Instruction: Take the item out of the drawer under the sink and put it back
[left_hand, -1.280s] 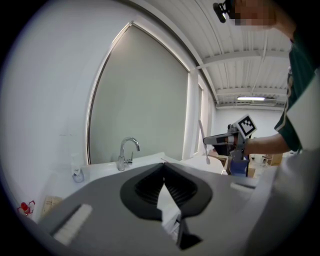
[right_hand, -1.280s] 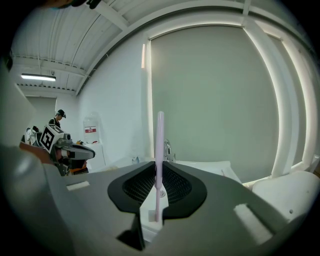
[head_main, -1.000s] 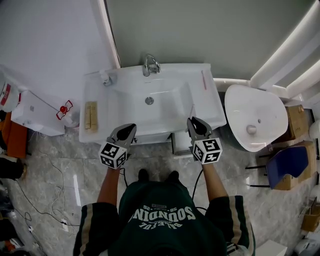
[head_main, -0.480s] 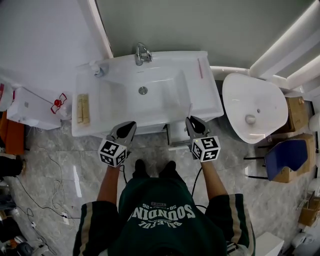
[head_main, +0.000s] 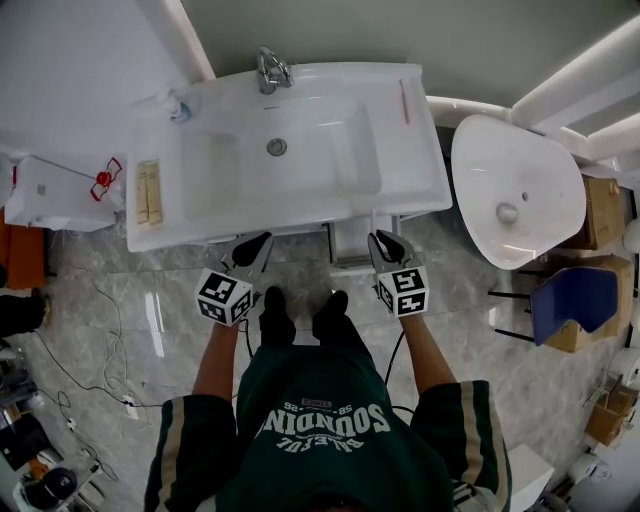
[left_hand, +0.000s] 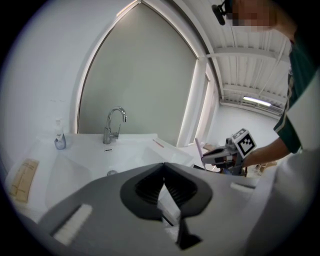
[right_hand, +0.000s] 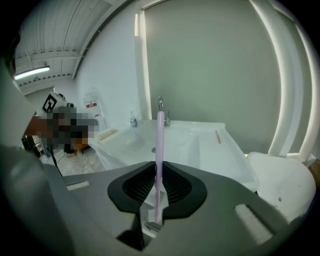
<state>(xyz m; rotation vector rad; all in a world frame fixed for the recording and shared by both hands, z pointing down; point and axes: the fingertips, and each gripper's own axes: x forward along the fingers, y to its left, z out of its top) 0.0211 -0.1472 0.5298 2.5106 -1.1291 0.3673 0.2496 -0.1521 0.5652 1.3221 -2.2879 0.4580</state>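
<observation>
A thin pink stick (right_hand: 160, 145) stands upright between the jaws of my right gripper (right_hand: 159, 172), which is shut on it. In the head view that right gripper (head_main: 381, 241) hangs just below the front rim of the white sink (head_main: 420, 170). It is beside a narrow white drawer (head_main: 352, 246) that stands pulled out under the sink. My left gripper (head_main: 263, 241) is level with it at the left, its jaws (left_hand: 163, 172) shut on nothing. The left gripper view also catches the right gripper (left_hand: 223, 154) and the pink stick (left_hand: 199, 148).
A chrome tap (head_main: 267, 68) and a small soap bottle (head_main: 178, 106) stand at the sink's back. A second pink stick (head_main: 404, 101) lies on its right rim and a tan block (head_main: 148, 192) on its left. A white bowl (head_main: 515, 190) sits to the right, and cables (head_main: 90, 380) lie on the floor.
Both grippers have sunk from the sink's front rim to in front of the cabinet below it. The right one has kept its hold on the pink stick.
</observation>
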